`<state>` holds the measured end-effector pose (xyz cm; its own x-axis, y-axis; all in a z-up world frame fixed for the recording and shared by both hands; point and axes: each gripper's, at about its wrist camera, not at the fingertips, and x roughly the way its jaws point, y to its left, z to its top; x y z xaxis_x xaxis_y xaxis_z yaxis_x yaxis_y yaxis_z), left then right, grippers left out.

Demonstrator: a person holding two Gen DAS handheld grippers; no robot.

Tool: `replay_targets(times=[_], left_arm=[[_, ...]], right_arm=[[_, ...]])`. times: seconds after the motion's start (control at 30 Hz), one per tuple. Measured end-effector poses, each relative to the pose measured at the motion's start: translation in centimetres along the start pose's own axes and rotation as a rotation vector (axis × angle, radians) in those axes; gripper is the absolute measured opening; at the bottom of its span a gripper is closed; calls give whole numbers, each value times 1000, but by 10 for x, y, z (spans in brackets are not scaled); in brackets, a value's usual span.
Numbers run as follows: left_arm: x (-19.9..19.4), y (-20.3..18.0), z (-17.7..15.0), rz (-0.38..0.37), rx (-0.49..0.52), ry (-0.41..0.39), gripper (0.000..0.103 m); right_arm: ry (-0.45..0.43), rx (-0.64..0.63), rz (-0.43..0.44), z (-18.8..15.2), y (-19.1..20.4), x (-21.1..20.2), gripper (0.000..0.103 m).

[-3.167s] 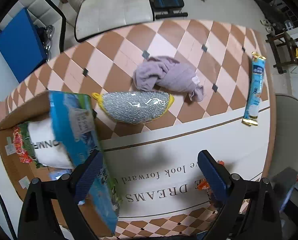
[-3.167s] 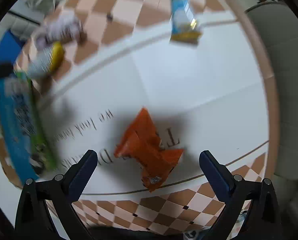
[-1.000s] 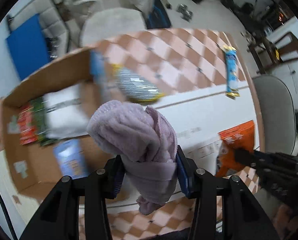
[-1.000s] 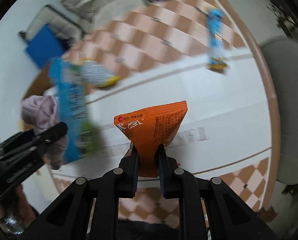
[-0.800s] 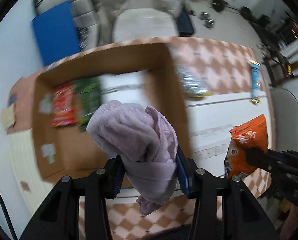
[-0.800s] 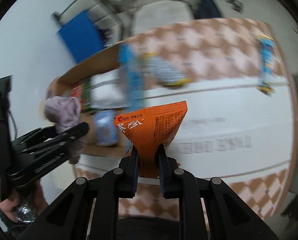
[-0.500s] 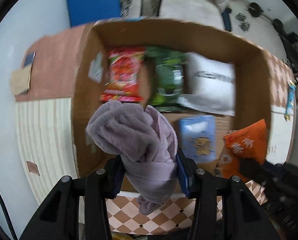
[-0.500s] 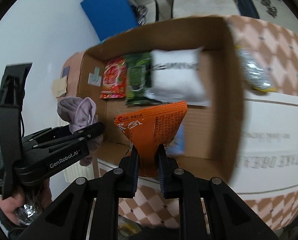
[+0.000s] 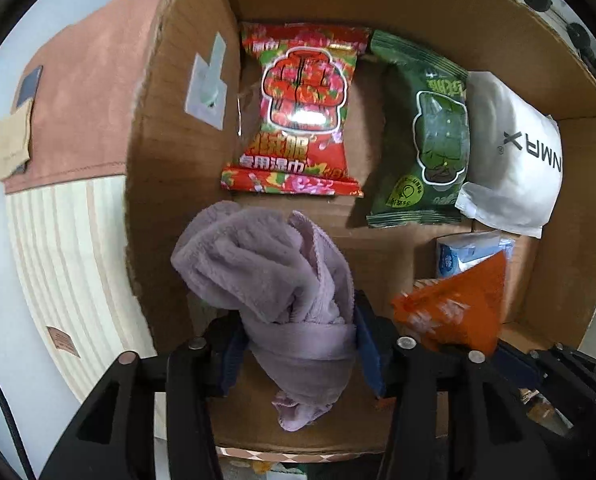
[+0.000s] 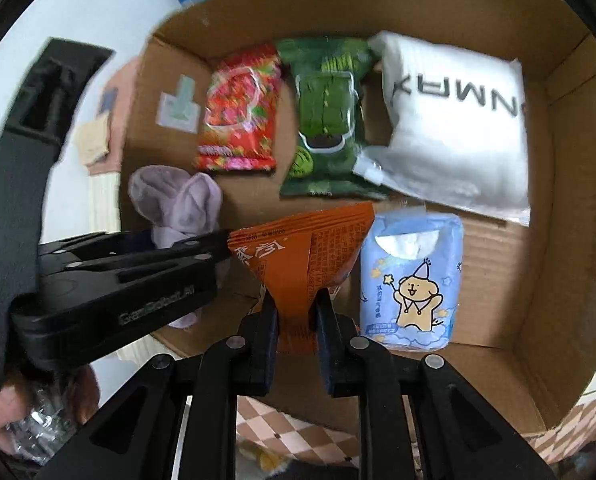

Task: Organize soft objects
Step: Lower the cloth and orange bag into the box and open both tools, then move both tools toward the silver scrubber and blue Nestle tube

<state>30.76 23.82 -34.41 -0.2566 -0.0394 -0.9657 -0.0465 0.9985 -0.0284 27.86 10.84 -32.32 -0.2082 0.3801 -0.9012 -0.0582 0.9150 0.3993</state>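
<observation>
My left gripper (image 9: pixel 295 346) is shut on a lilac towel (image 9: pixel 265 272) and holds it over the near left part of an open cardboard box (image 9: pixel 169 152). My right gripper (image 10: pixel 295 314) is shut on an orange snack packet (image 10: pixel 302 252) and holds it over the box's near middle, beside the left gripper (image 10: pixel 113 280). The towel also shows in the right wrist view (image 10: pixel 177 200), and the orange packet in the left wrist view (image 9: pixel 454 312).
In the box lie a red packet (image 9: pixel 298 112), a green packet (image 9: pixel 430 136), a white pouch (image 9: pixel 514 152) and a blue tissue pack (image 10: pixel 410 276). The box wall (image 10: pixel 570 208) rises at the right. A pink and cream cloth (image 9: pixel 73 120) lies left of the box.
Both grippers, first open over the table, picked up the towel and the orange packet. They carried them left and now hold them lower, inside the box opening.
</observation>
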Motion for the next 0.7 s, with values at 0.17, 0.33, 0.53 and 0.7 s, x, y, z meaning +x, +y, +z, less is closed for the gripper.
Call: replay_targets(times=[0.17, 0.33, 0.53, 0.7], left_arm=[[-3, 7, -5, -22, -19, -21, 59], [-26, 3, -18, -2, -15, -80, 59], [-61, -8, -59, 20, -30, -216, 59], [-88, -22, -89, 56, -42, -333, 59]], right_arm=[[-14, 4, -36, 0, -5, 0, 60], [-38, 14, -88, -6, -16, -19, 60], [-108, -1, -190, -27, -28, -50, 60], [-170, -10, -249, -54, -39, -79, 61]])
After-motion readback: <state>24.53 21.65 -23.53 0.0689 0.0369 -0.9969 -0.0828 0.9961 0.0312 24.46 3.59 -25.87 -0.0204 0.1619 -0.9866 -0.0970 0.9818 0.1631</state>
